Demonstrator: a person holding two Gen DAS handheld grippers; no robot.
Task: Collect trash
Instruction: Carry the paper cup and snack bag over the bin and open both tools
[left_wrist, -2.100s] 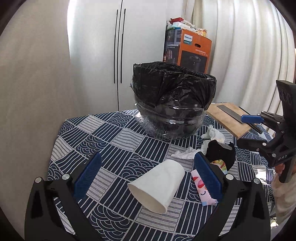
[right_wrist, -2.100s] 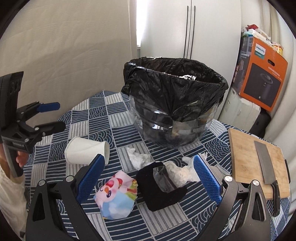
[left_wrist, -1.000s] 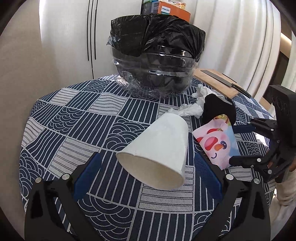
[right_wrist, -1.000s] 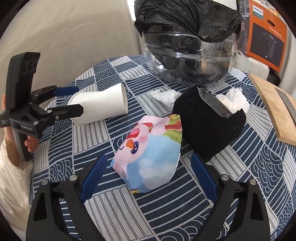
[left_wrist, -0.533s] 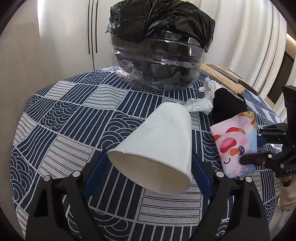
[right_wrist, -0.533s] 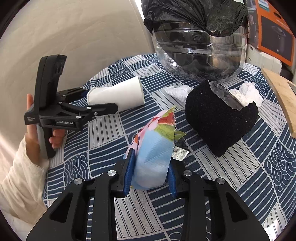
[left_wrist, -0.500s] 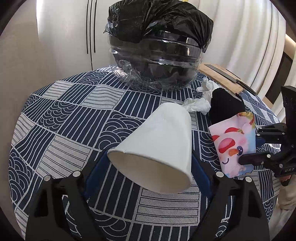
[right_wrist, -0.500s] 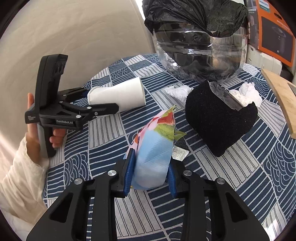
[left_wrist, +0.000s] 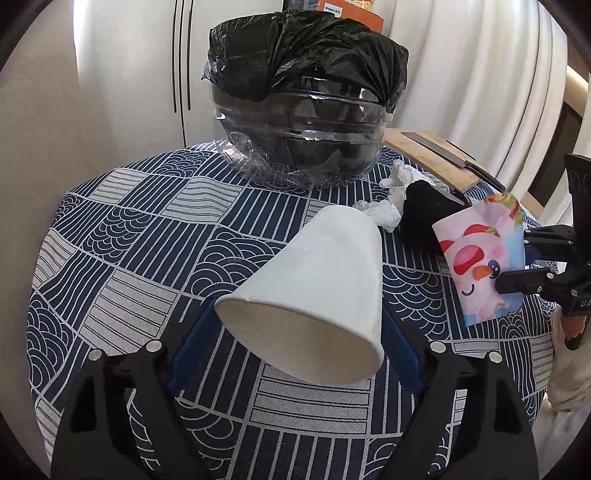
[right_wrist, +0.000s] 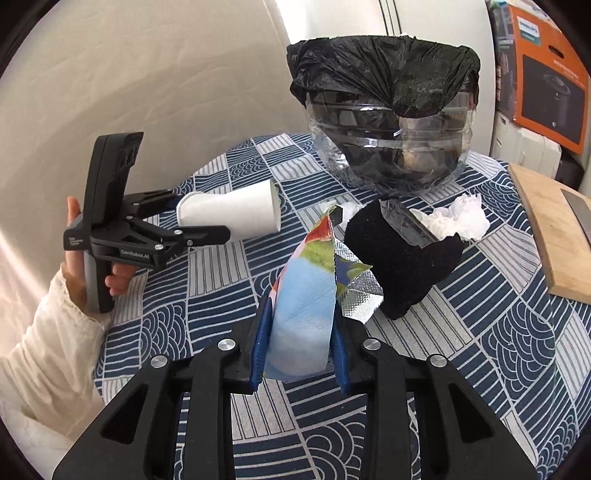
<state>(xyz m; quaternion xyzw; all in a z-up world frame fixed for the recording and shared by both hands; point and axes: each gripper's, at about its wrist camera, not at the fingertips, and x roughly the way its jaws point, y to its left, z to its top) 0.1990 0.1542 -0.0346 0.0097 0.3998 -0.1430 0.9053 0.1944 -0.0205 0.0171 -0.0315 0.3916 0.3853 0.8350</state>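
Cup (left_wrist: 317, 288): white paper, lying on its side with the mouth towards you. Your left gripper (left_wrist: 295, 343) has its fingers (left_wrist: 188, 343) one on each flank near the rim, closed on the cup. The wide mouth is likely why they stand so far apart.

Wrapper (right_wrist: 306, 306): cartoon print, foil inside. Your right gripper (right_wrist: 299, 354) has its fingers pinched on the lower end, so the rest stands up free, ready to drop in the bin.

Bin (right_wrist: 388, 122): clear tub with black liner, at the worktop's (left_wrist: 122, 236) far side, ahead of both grippers, so each load has only a short way to go.

Still loose: black pouch (right_wrist: 402, 254), tissues (right_wrist: 458, 218) beside it.

Hard to make out:
- whether the cup is clear of the cloth or touching it;
- the bin's contents, blurred through liner and plastic;
- the wrapper's bottom edge, behind the fingers;
- board (right_wrist: 550, 225) and knife, cut off at the right edge.
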